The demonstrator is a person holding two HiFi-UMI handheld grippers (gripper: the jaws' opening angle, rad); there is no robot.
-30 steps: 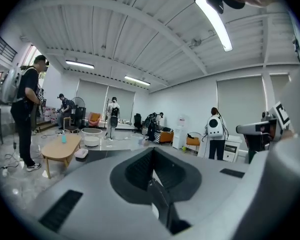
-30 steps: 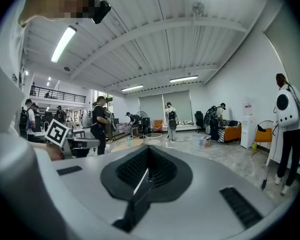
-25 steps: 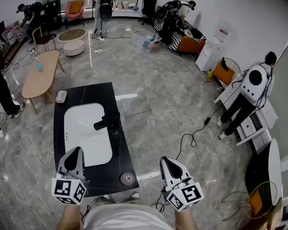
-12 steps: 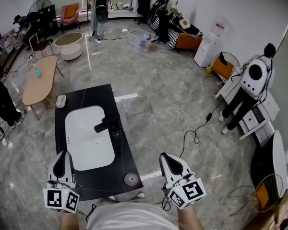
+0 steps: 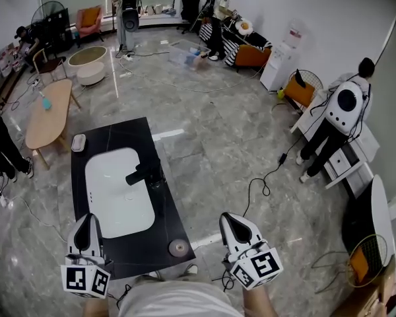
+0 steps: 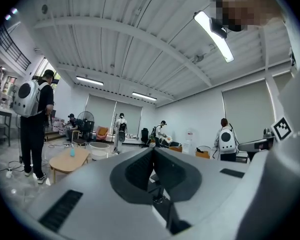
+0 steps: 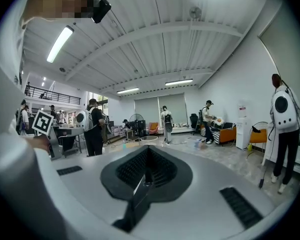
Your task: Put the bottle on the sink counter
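A small blue bottle (image 5: 45, 102) stands on the oval wooden table (image 5: 43, 121) at the far left; in the left gripper view the bottle (image 6: 72, 152) is far ahead to the left. The black sink counter (image 5: 112, 134) with a white basin (image 5: 115, 190) and a black faucet (image 5: 144, 174) lies in front of me. My left gripper (image 5: 84, 220) hangs shut and holds nothing at the counter's near left edge. My right gripper (image 5: 226, 218) is shut and holds nothing over the floor, right of the counter. The left gripper (image 6: 153, 151) and the right gripper (image 7: 147, 151) point into the room.
A round metal disc (image 5: 178, 247) lies on the counter's near right corner and a small white dish (image 5: 78, 142) at its far left corner. A cable (image 5: 264, 183) runs over the floor. A person with a white backpack (image 5: 336, 117) stands at right; more people stand at the back.
My left gripper has drawn back from over the basin's near end to the counter's near left edge. The right gripper has hardly moved. The head view has shifted slightly.
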